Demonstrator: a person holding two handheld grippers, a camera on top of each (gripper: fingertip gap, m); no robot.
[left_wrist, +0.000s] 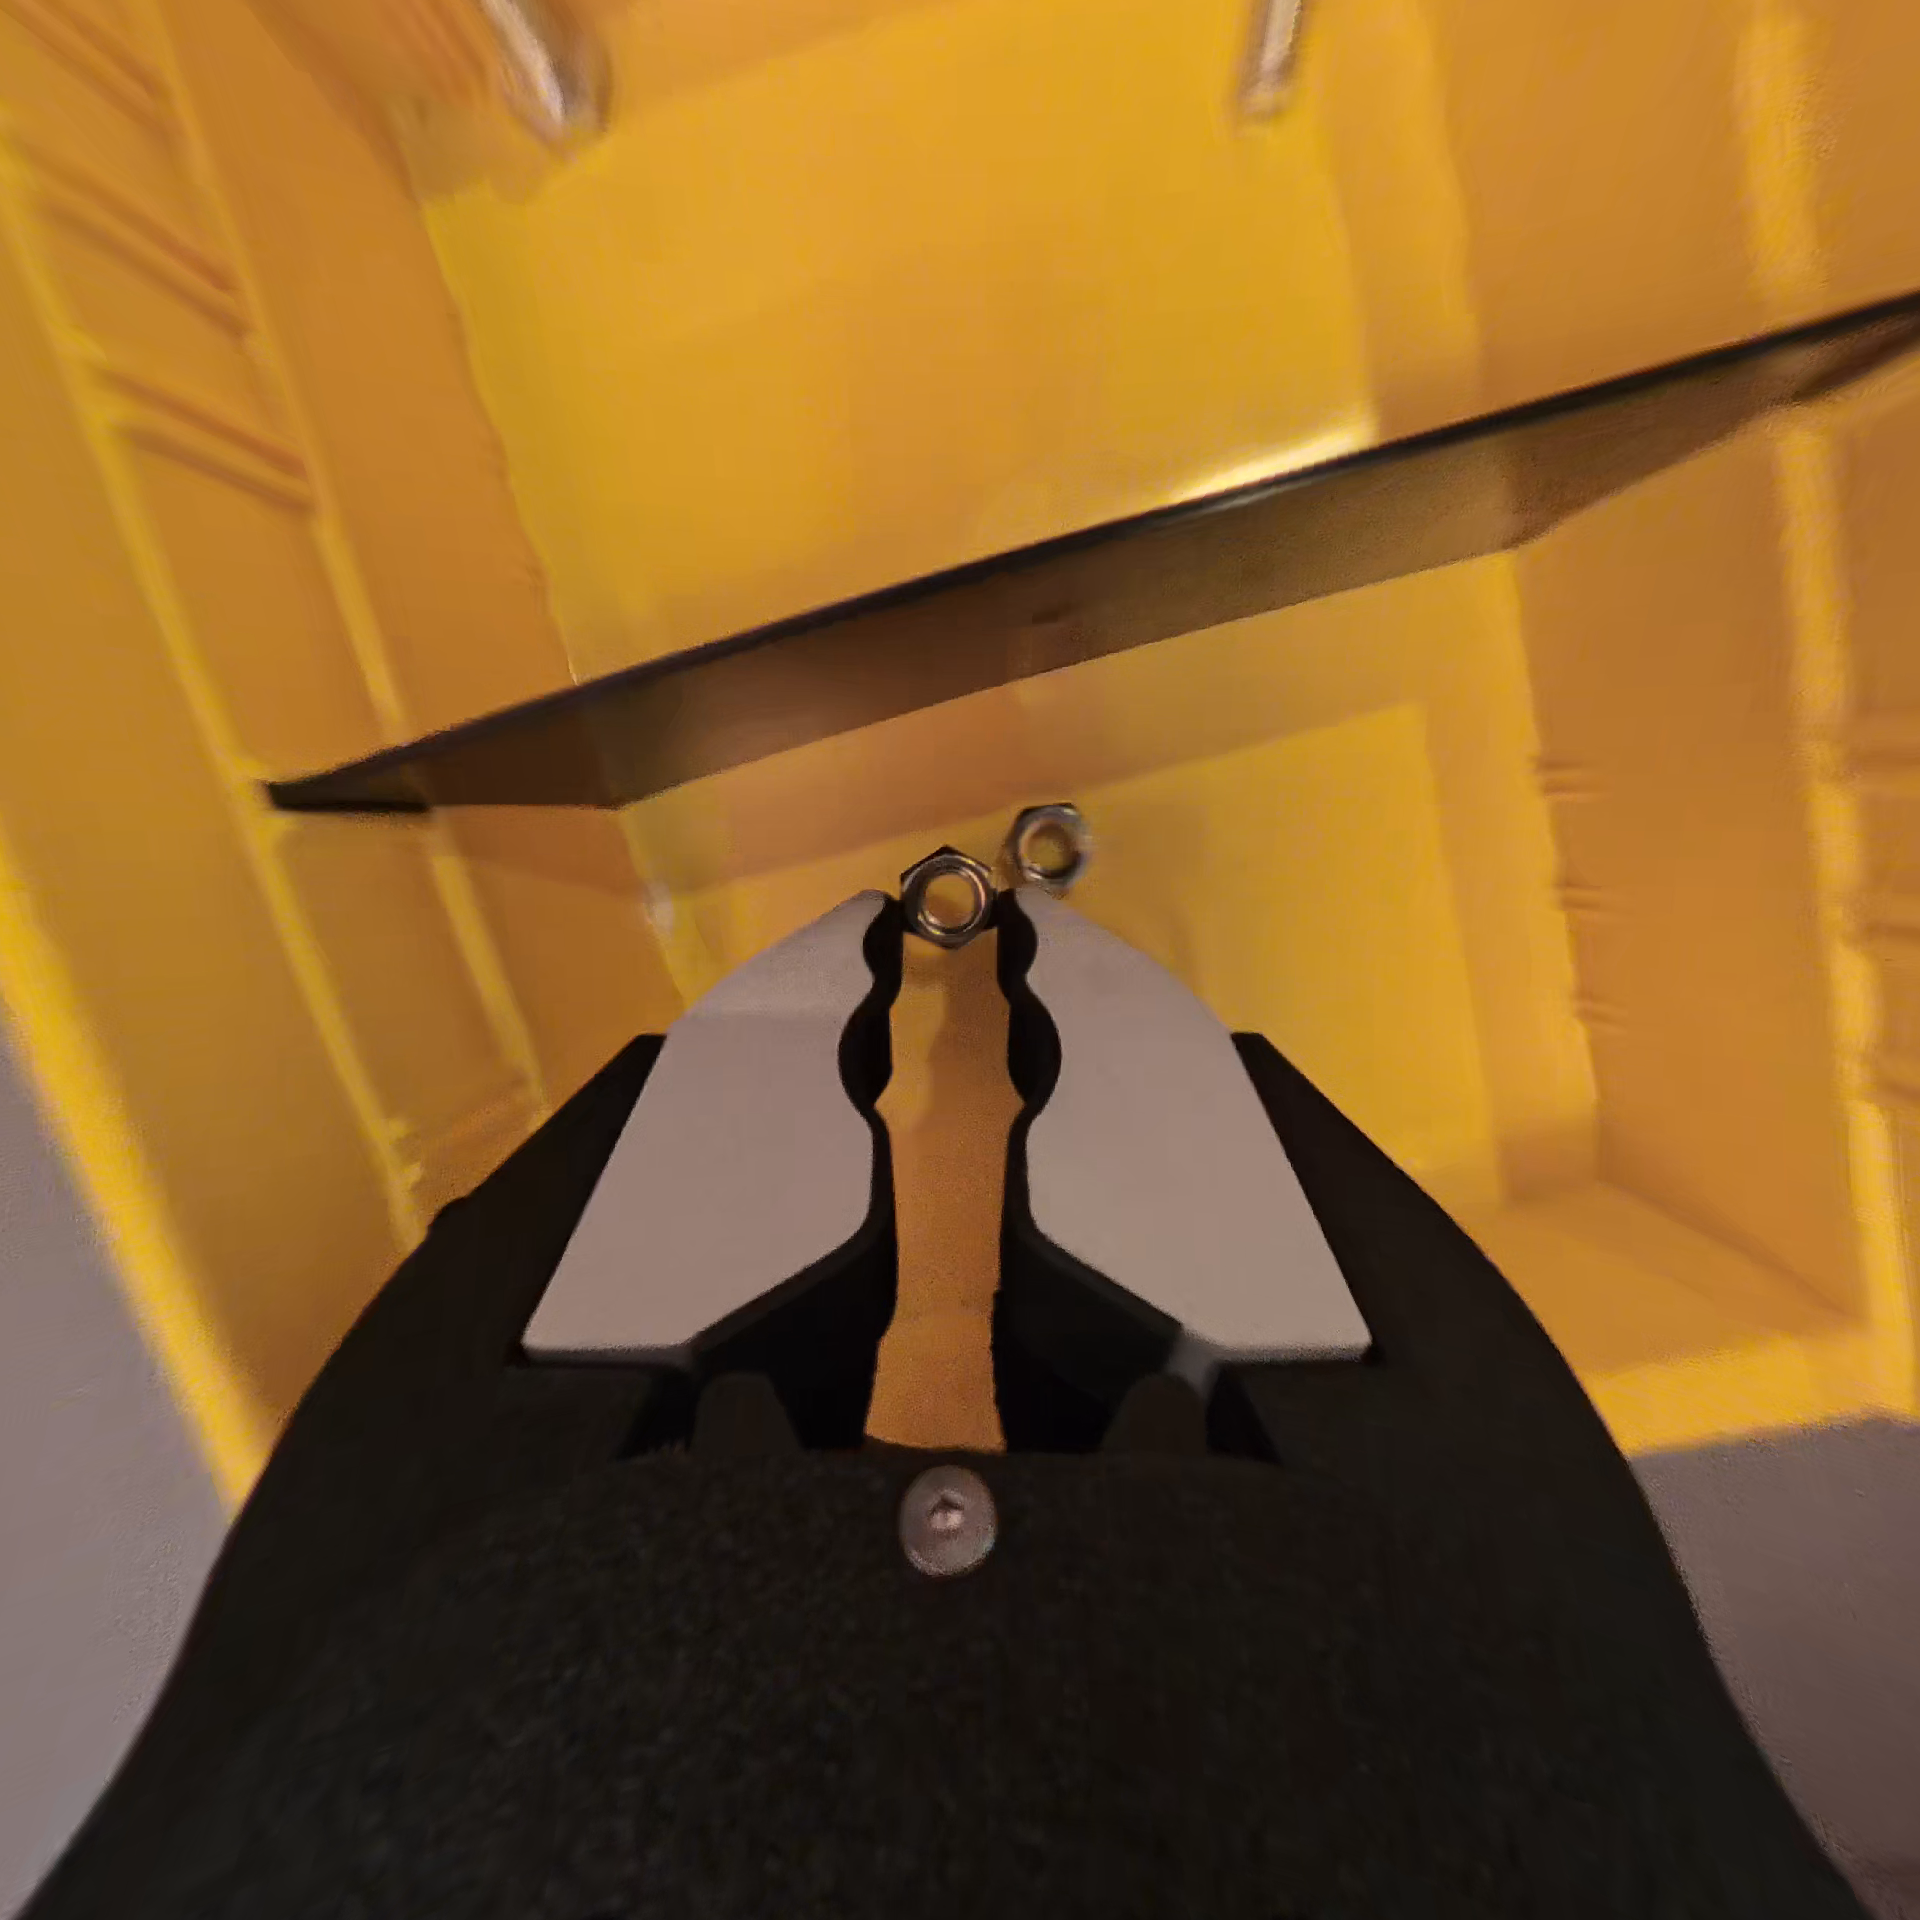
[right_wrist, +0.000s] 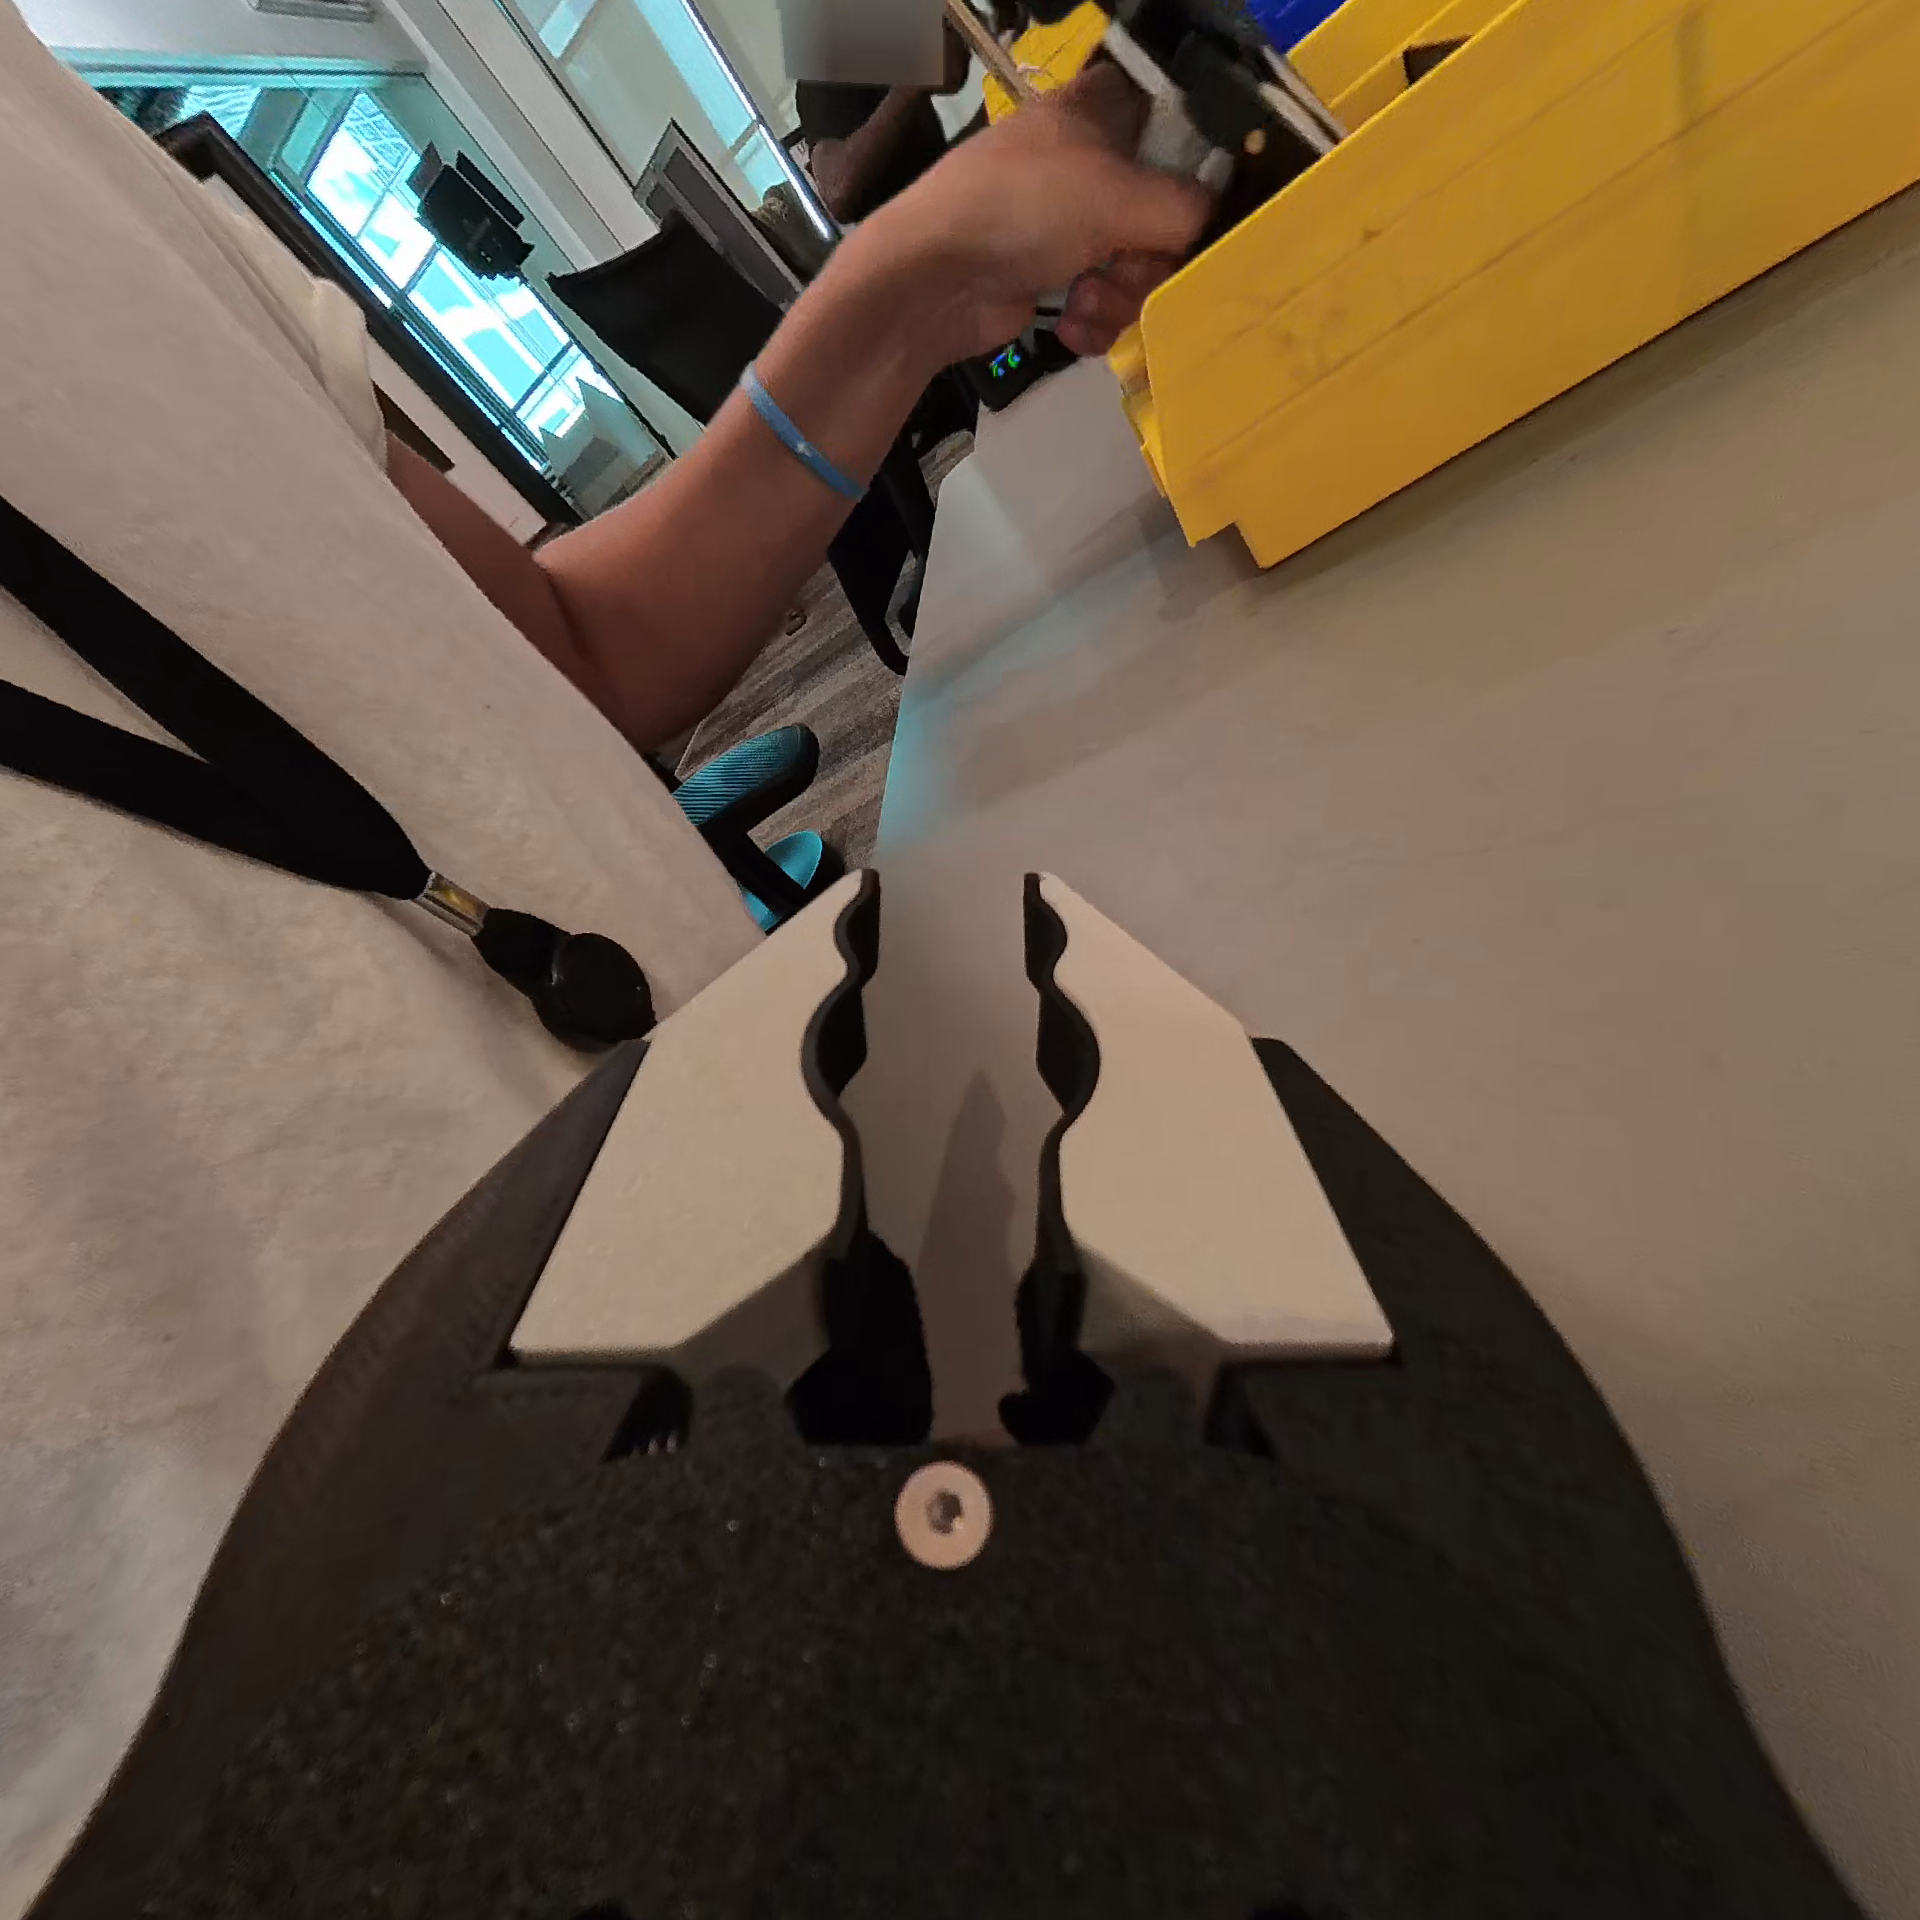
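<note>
Nut (left_wrist: 947, 907), steel and six-sided, sits clamped between the left tongs' (left_wrist: 945, 914) tips inside a yellow bin (left_wrist: 935, 364), its hole facing the camera; a second nut (left_wrist: 1049, 850) lies just beside. Right tongs (right_wrist: 948, 894) hang released and bare over the grey surface (right_wrist: 1455, 831), well apart from the bin, presumably idle.

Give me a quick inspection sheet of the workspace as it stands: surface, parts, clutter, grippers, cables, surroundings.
Surface: grey tabletop, bare near the right gripper.
Parts: silver hex nut between the left gripper's fingertips; second hex nut just beyond, inside the yellow bin; dark divider plate slants across the bin.
Clutter: nothing seen.
Grippers: left gripper pads pressed on the nut; right gripper open, holding nothing, above the table.
Cables: nothing seen; a black lanyard lies on the person's shirt.
Surroundings: windows, office chairs.
</note>
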